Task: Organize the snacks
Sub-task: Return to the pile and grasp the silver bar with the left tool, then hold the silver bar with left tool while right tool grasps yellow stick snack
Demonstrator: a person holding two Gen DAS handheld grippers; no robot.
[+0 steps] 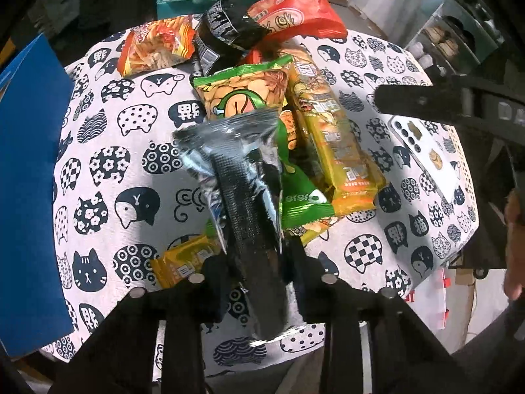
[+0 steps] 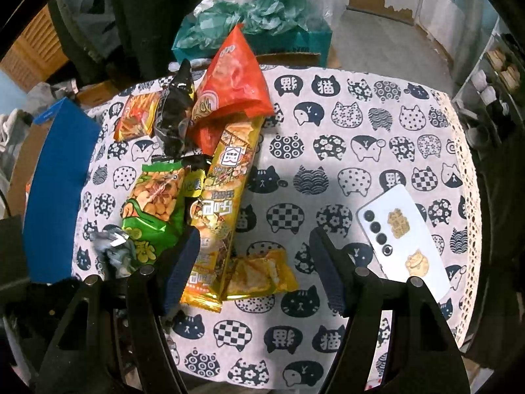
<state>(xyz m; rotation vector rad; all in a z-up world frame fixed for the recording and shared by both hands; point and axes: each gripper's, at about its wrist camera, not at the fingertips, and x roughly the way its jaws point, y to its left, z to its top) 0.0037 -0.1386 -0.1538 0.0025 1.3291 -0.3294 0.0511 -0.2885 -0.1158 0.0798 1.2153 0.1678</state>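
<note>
Left wrist view shows the left tool (image 1: pixel 254 262) clamped on a silver-black snack packet (image 1: pixel 242 197) above the desk (image 1: pixel 131 151), while the right tool (image 2: pixel 256 259) stands open over a small yellow packet (image 2: pixel 262 275).

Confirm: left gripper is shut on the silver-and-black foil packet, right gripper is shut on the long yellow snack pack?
Half right. The right wrist view shows the right gripper open over the long yellow snack pack. The left gripper is shut on the silver-and-black foil packet.
</note>
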